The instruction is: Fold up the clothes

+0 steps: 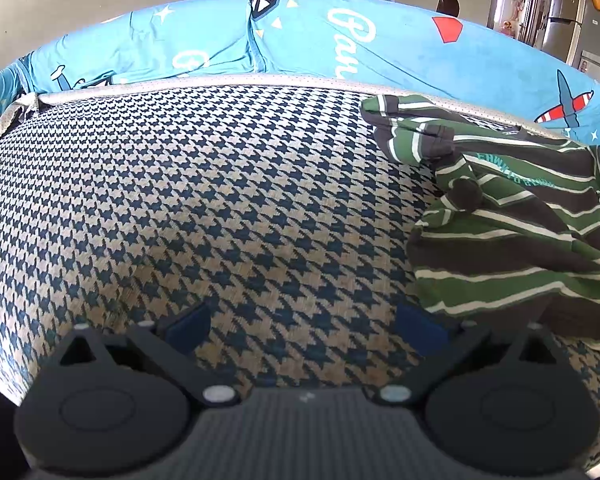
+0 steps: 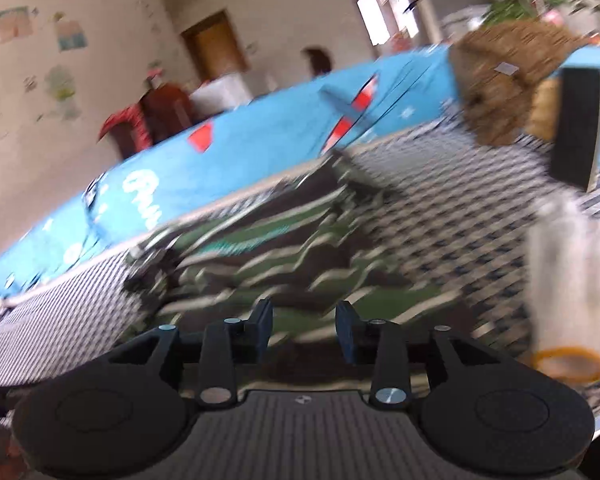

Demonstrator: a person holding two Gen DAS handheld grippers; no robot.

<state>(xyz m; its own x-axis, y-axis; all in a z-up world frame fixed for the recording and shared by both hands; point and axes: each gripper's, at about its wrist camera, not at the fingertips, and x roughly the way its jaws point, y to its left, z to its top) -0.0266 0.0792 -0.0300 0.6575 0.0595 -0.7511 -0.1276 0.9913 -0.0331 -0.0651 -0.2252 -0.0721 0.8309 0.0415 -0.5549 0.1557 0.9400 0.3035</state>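
Observation:
A green, brown and white striped shirt point(image 1: 516, 216) lies crumpled on a houndstooth-patterned surface point(image 1: 204, 200), at the right of the left wrist view. My left gripper point(image 1: 304, 330) hovers open over bare houndstooth cloth, its right finger close to the shirt's edge, nothing between the fingers. In the blurred right wrist view the same striped shirt point(image 2: 268, 248) spreads just ahead of my right gripper point(image 2: 304, 330), whose fingers stand apart with nothing visibly clamped between them.
A blue printed cloth point(image 1: 308, 40) covers the area behind the houndstooth surface. In the right wrist view, a brown stuffed toy point(image 2: 500, 84), a black block point(image 2: 576, 124) and a clear cup with an orange rim point(image 2: 568, 292) stand at the right.

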